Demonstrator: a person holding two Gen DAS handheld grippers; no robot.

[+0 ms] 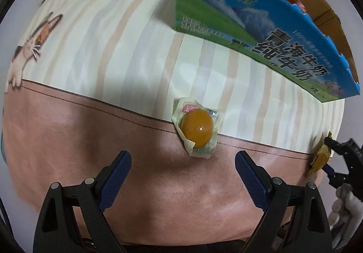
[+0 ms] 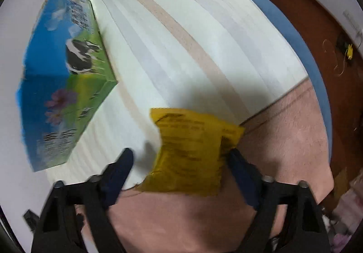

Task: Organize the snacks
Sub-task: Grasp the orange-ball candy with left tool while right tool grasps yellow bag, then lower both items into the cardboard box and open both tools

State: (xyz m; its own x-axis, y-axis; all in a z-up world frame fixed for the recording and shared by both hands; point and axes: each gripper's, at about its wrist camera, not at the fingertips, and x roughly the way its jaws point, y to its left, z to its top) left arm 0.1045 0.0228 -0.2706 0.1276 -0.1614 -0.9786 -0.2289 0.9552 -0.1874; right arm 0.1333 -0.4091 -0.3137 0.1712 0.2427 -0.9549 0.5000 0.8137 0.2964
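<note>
Snacks: pickup step | left gripper [image 1: 183,169] spread above wrapped egg [image 1: 197,128] | right gripper [image 2: 180,165] straddles yellow packet [image 2: 192,153], unclamped | next: pinch, carry to far milk box [image 1: 261,26]

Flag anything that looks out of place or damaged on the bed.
The milk carton box used as the snack bin has a ragged, torn top rim. Two snacks lie loose outside it: a vacuum-packed egg and a yellow packet. Nothing looks spilled.
</note>
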